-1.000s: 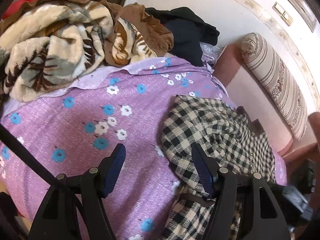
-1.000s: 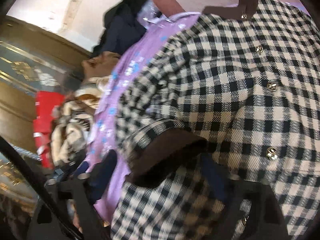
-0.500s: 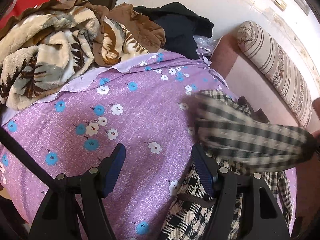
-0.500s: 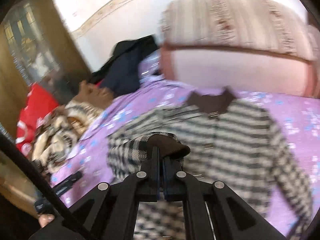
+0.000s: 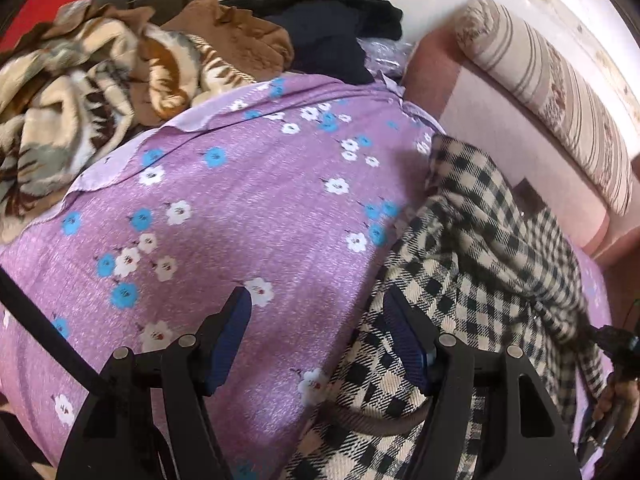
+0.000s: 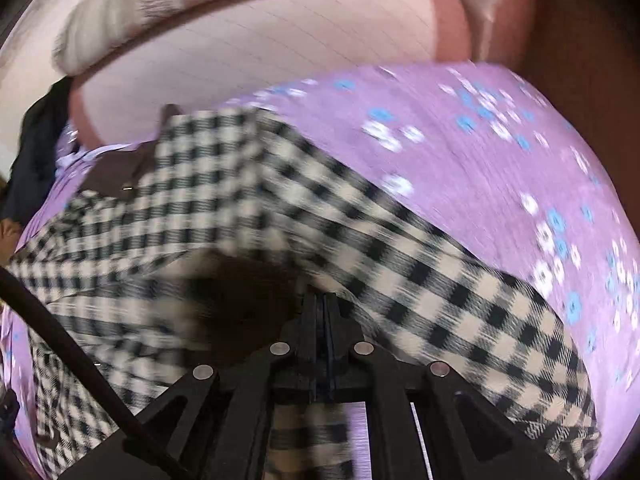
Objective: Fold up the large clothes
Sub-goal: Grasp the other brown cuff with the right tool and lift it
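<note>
Slip risk first: our right gripper is clenched on the brown cuff of the checked coat, sleeve stretched across the coat on the purple floral sheet. We judge a thin pinch could let the cuff drop or drag the coat askew. Left gripper hangs released at the coat's edge, holding nothing.

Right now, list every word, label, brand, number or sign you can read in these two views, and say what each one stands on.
None: no readable text in either view.
The checked coat, the purple flowered bedsheet and the striped bolster carry only patterns.
</note>
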The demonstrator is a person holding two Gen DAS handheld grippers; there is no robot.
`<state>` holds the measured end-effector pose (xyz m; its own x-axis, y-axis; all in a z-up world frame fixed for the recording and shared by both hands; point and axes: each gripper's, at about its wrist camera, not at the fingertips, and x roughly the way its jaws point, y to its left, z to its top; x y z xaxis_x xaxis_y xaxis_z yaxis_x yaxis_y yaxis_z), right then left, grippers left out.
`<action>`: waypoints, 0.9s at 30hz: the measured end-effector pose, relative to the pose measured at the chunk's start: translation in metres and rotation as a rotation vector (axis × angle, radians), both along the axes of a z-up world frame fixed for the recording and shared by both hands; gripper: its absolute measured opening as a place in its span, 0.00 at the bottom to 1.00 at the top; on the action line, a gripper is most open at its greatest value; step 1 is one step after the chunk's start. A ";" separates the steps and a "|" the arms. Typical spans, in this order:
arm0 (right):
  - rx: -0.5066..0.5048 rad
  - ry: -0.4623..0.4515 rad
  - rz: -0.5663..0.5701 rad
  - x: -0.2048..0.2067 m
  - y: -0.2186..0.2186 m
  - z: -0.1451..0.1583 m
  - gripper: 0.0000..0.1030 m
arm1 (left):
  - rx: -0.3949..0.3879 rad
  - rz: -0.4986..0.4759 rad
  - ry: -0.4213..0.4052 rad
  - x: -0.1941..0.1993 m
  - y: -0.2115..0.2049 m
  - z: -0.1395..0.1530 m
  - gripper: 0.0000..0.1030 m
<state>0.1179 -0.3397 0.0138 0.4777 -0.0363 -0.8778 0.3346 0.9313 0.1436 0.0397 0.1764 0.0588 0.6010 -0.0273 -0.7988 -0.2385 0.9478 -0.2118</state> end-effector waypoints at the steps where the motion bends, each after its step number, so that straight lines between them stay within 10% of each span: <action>1: 0.039 0.002 -0.002 -0.005 -0.007 0.000 0.10 | 0.008 -0.006 0.002 0.001 -0.002 0.000 0.65; 4: 0.094 -0.051 0.007 -0.029 -0.015 0.016 0.31 | 0.006 -0.014 -0.003 0.006 -0.005 0.001 0.65; 8: 0.102 -0.154 0.076 -0.043 0.009 0.049 0.31 | -0.019 0.003 0.004 0.024 -0.005 -0.002 0.65; 15: 0.125 -0.143 0.463 0.044 0.143 0.072 0.56 | 0.073 -0.033 -0.005 0.067 -0.009 -0.015 0.65; 23: 0.015 -0.034 0.812 0.127 0.301 0.069 0.61 | -0.063 -0.222 0.102 0.077 -0.025 -0.031 0.64; 27: -0.046 0.029 0.848 0.152 0.330 0.056 0.61 | -0.048 -0.287 0.200 0.076 -0.039 -0.043 0.04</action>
<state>0.2700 -0.0098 0.0700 0.3369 0.2874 -0.8966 -0.4760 0.8736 0.1011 0.1155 0.1377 0.0154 0.3949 -0.2124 -0.8938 -0.0050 0.9724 -0.2333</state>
